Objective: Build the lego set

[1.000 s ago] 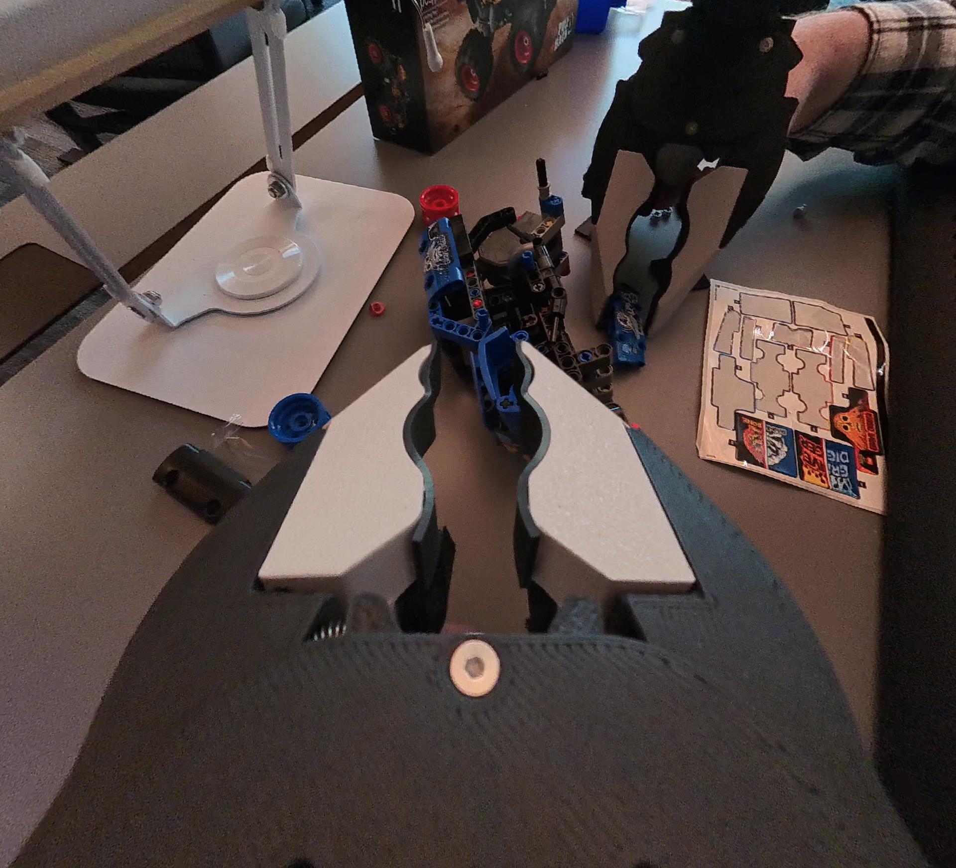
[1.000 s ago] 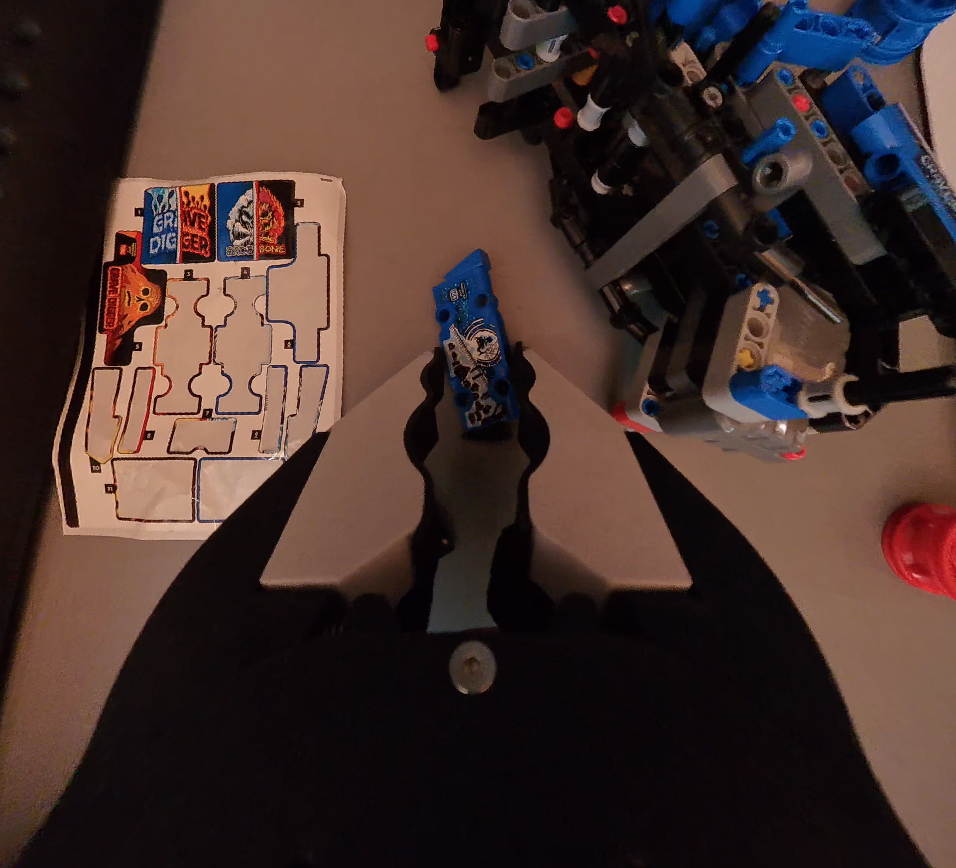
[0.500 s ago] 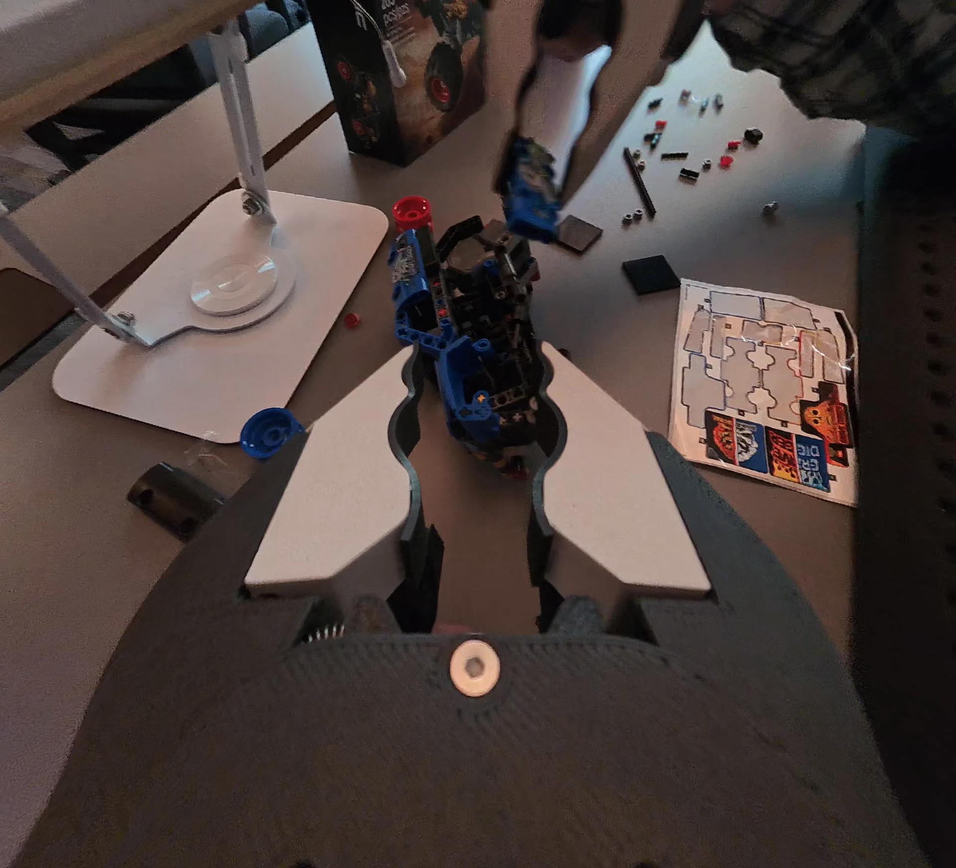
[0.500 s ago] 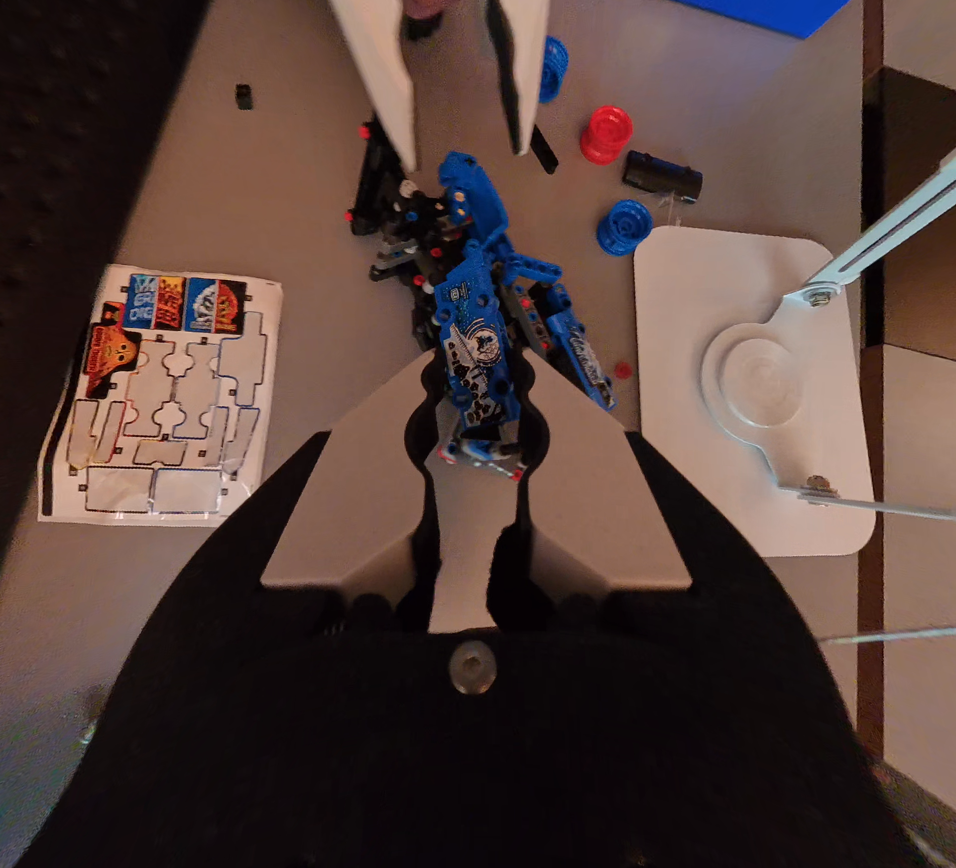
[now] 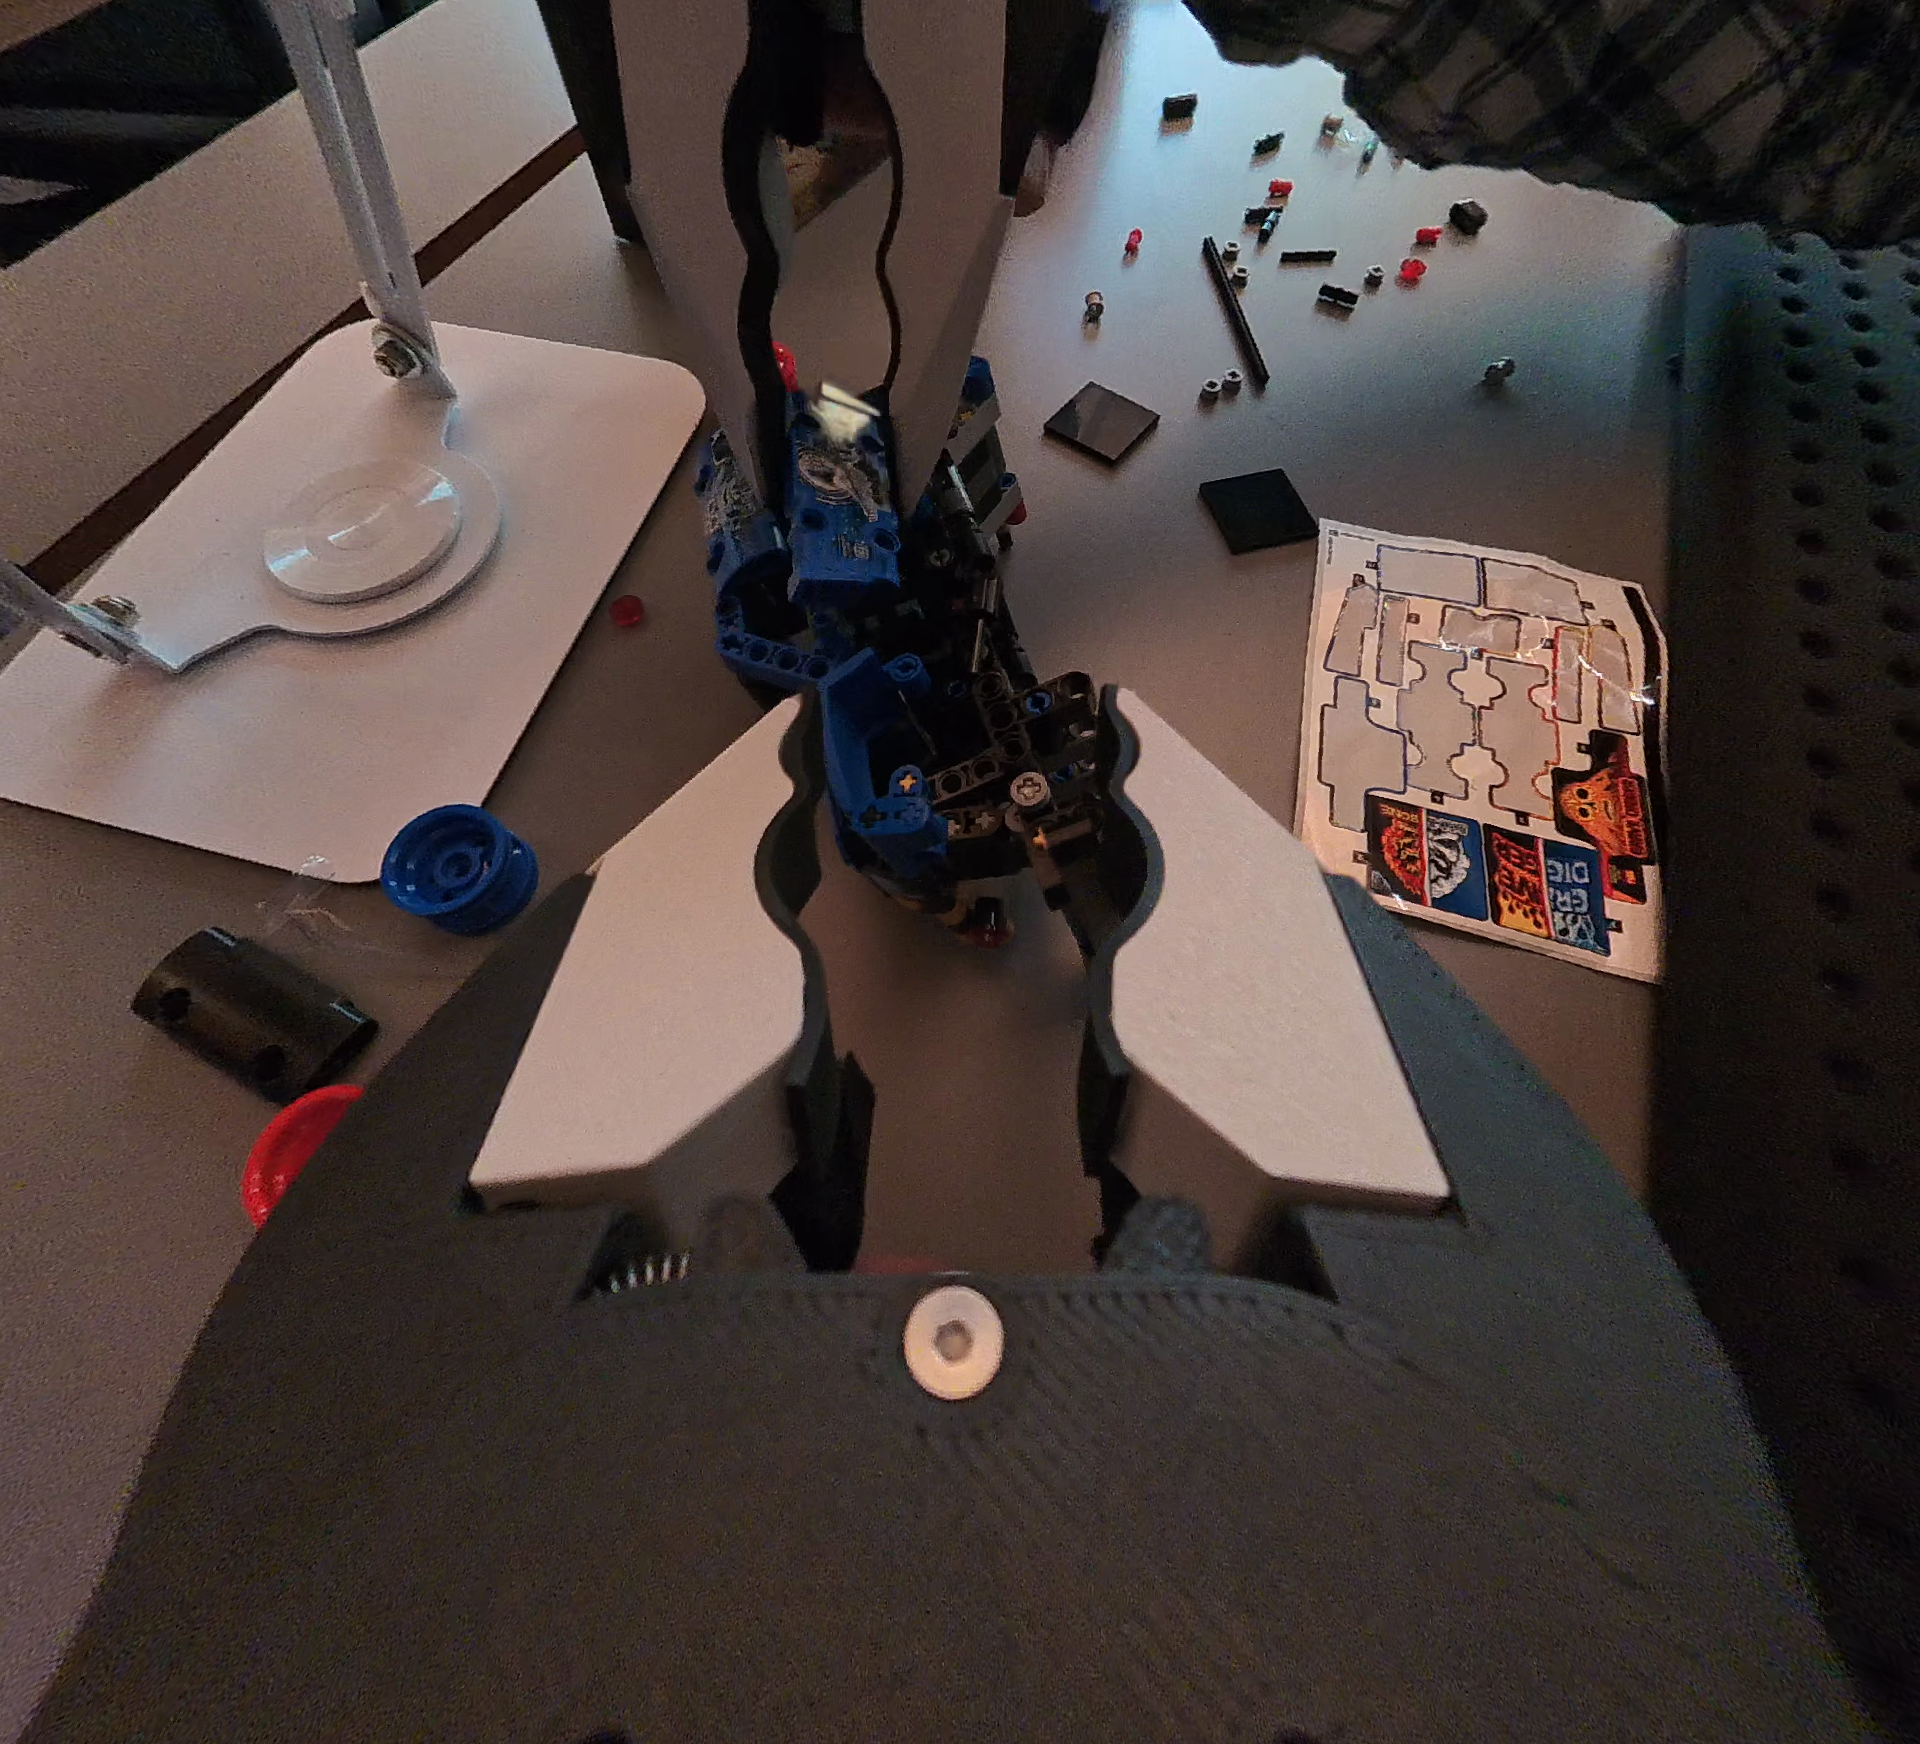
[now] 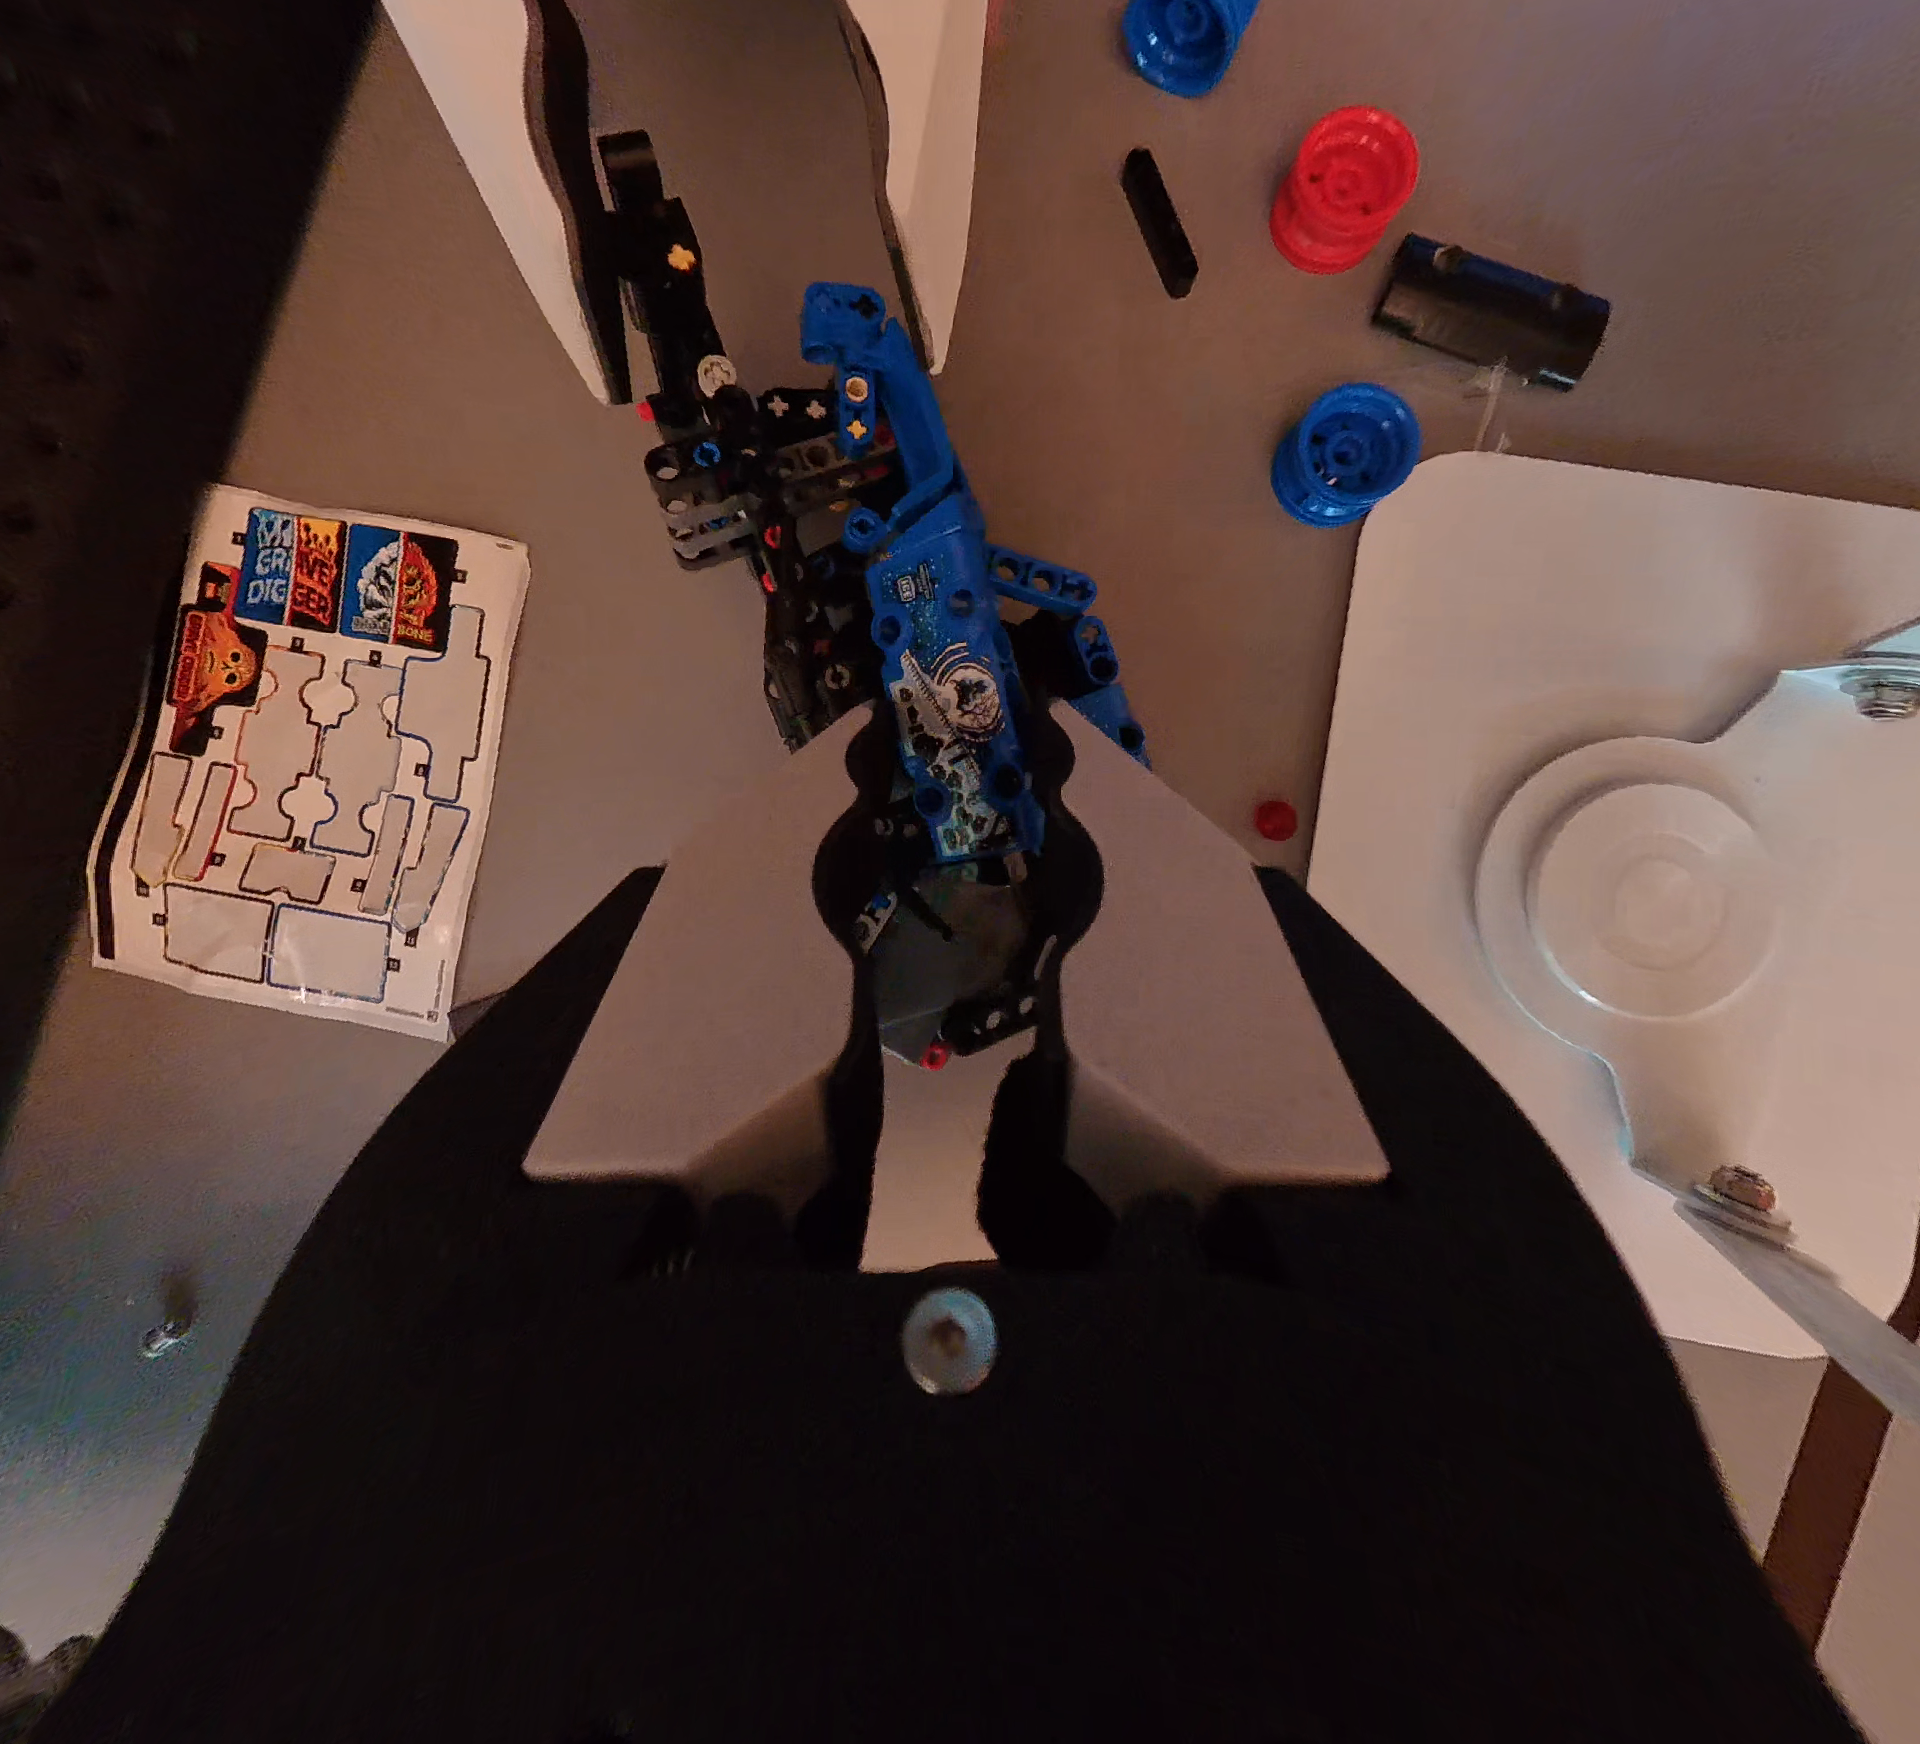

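Carried over from beside the sticker sheet (image 6: 301, 759), the blue panel (image 6: 951, 707) now sits on the lego model (image 5: 935, 738) at tabletop (image 5: 1403, 447) centre, gripped by the right tongs (image 6: 951, 738). Model's long axis runs 12 to 6 o'clock. Left tongs (image 5: 951, 759) gape wide around its near end.

Dim, warm room light throughout. Wide-angle bending curves the frame edges. Glare whitens the lamp base (image 6: 1621, 863) and sticker sheet (image 5: 1475, 738); the plaid sleeve (image 5: 1558, 1) is soft with blur.
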The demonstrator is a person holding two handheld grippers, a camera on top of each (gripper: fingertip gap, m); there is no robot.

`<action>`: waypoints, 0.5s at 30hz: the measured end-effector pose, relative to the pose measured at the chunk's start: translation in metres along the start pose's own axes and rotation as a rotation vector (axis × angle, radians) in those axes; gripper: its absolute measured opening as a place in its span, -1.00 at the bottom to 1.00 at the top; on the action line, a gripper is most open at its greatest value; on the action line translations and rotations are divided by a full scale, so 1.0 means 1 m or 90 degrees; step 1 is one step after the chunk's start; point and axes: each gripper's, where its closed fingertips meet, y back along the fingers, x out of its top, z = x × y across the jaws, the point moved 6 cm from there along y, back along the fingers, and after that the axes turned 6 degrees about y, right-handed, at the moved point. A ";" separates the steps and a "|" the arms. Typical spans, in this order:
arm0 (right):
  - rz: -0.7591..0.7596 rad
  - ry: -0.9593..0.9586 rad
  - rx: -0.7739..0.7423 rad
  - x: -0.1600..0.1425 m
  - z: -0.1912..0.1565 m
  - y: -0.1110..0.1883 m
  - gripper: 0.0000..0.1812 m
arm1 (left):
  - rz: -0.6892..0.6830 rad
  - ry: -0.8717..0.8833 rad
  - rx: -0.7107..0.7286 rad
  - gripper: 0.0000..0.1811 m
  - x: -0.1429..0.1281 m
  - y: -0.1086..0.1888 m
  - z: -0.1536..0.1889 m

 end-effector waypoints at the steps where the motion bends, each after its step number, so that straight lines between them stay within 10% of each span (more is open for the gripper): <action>1: -0.005 -0.002 0.009 0.000 0.001 -0.001 -0.74 | 0.000 -0.001 0.001 -0.42 0.000 0.000 0.000; 15: -0.056 -0.001 0.047 0.006 0.007 -0.001 -0.74 | 0.079 -0.036 0.094 -0.79 0.026 -0.008 -0.016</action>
